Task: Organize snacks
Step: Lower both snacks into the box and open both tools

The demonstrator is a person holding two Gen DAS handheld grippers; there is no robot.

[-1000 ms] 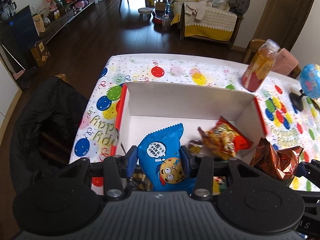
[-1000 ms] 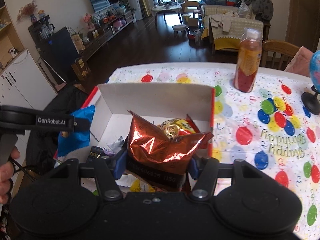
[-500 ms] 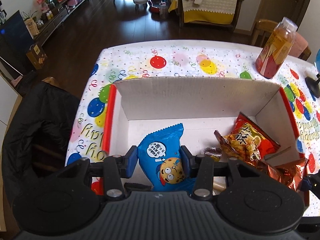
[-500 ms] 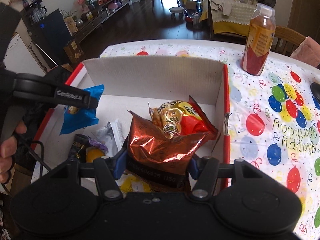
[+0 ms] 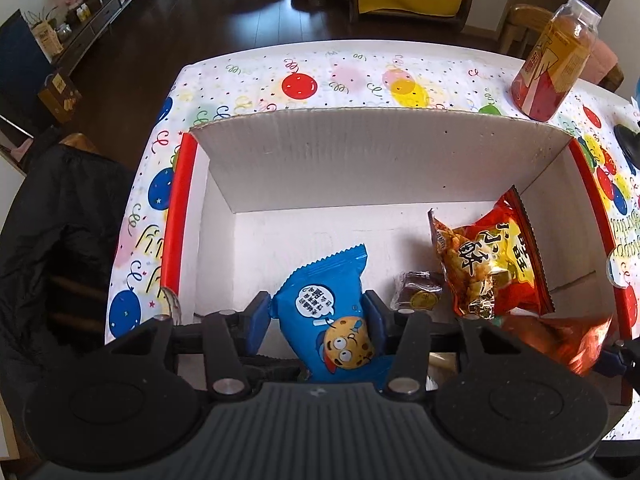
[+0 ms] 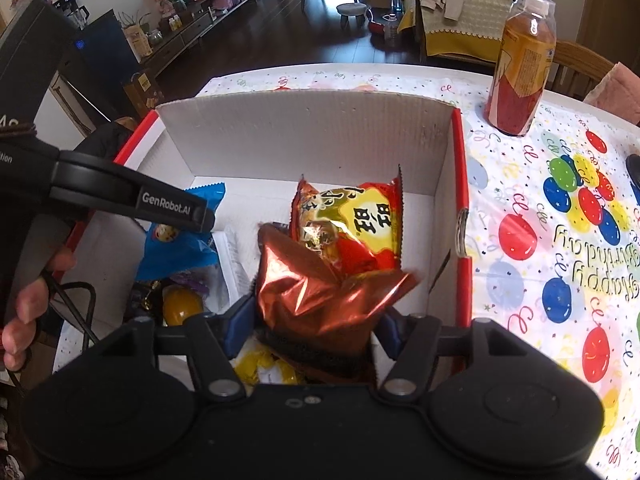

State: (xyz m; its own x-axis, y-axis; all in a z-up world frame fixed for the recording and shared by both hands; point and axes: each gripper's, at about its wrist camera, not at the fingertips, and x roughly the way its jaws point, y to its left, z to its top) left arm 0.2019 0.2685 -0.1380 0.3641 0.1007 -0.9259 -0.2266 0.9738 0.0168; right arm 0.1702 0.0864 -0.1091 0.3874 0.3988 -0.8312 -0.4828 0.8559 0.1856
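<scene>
"GenRobot.AI" stands in white letters on the arm of the left gripper (image 6: 176,216) as the right wrist view shows it. The tablecloth (image 6: 560,240) carries "Happy Birthday" among coloured balloons. A blue packet (image 5: 332,312) with a cartoon cookie face and a speech bubble of Chinese characters sits between the left gripper's (image 5: 316,316) jaws, low over the box (image 5: 360,168) floor near its front edge. The jaws have just been opening, and a gap shows at the left pad, so the hold is loosened. A red and yellow packet (image 5: 492,264) with large Chinese characters lies by the box's right wall, a small dark wrapped sweet (image 5: 420,292) just beside it. The right gripper (image 6: 316,320) has also just been opening around a crinkled copper foil bag (image 6: 324,296), with gaps at both pads; its printing is too blurred to read. A bottle (image 6: 520,68) stands on the tablecloth beyond the box's far right corner. Compared with a second ago, both packets sit lower inside the box.
</scene>
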